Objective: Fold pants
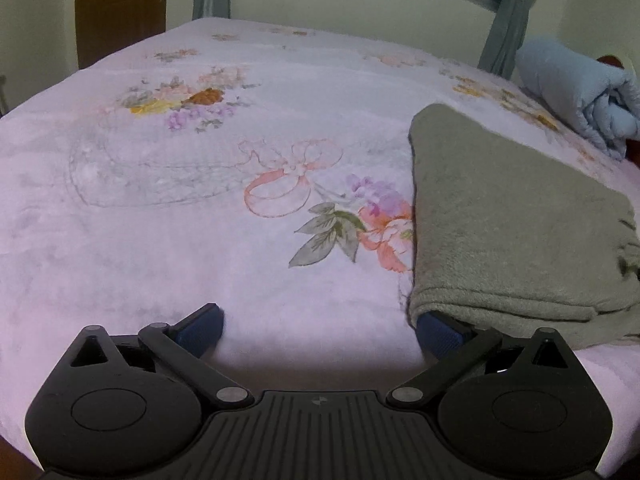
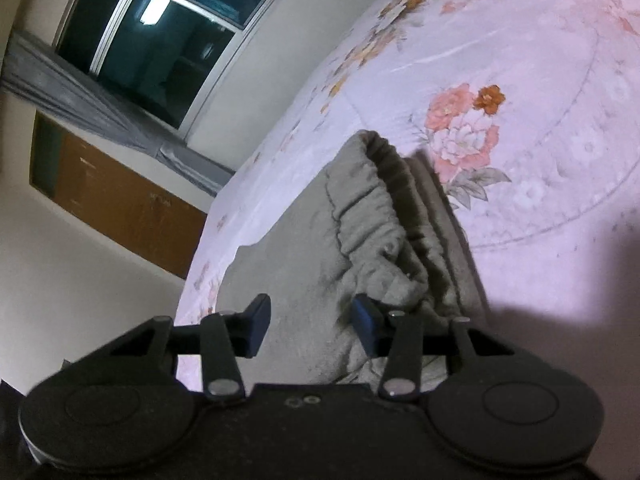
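Observation:
Grey-green fleece pants (image 1: 512, 220) lie folded on the right of the flowered bed cover (image 1: 180, 220). My left gripper (image 1: 320, 318) stands wide open at the pants' near corner. Its right fingertip (image 1: 434, 330) is tucked under the cloth edge, and its left fingertip (image 1: 202, 328) is over bare cover. In the right wrist view the pants (image 2: 372, 220) show their gathered elastic waistband, puckered and gaping. My right gripper (image 2: 312, 316) hovers low over them, jaws apart, with flat cloth in the gap and the right pad (image 2: 364, 322) beside the bunched waistband.
A rolled light-blue blanket (image 1: 580, 88) lies at the bed's far right edge. Beyond the bed are a wall, grey curtains (image 1: 508, 20), a dark window (image 2: 160, 40) and a brown wooden door (image 2: 120, 200). The pink cover (image 2: 540, 60) spreads wide to the pants' other side.

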Demonstrator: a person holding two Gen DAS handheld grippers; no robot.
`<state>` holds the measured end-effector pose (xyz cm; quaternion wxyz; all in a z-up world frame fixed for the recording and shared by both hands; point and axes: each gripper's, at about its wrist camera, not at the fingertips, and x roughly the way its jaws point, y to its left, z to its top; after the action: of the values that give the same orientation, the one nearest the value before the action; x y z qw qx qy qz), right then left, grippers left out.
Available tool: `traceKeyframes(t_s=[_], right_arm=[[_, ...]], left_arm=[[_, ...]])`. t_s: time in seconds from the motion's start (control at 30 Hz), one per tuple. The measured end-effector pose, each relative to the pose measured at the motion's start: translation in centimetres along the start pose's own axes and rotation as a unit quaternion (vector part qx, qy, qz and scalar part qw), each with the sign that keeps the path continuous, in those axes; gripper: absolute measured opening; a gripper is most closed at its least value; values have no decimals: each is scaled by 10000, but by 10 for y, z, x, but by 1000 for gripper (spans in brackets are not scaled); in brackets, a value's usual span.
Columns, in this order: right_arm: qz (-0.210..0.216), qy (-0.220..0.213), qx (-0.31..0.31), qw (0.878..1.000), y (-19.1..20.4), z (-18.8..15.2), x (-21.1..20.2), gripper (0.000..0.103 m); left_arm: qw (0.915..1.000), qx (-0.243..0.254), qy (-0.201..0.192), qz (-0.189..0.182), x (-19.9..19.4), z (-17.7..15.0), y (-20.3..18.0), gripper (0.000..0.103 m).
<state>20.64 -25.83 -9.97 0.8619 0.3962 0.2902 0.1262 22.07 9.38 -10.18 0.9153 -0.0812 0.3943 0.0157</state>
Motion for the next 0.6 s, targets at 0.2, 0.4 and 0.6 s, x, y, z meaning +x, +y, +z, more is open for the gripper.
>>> traceKeyframes(t_s=[0.2,0.4,0.6], right_arm=[[-187,101,-350,9992,8,-4,13,58],[100,-315,-268,9991,7,11,-21,73],[-24,-296,319,9990,-41,42,-30,93]], left_arm=[[9990,-390,102,203,6,1,20,103],[9991,-406,-37,130,-8,4,41,103],[9700,-1555,-438,-1818,4,42,54,103]])
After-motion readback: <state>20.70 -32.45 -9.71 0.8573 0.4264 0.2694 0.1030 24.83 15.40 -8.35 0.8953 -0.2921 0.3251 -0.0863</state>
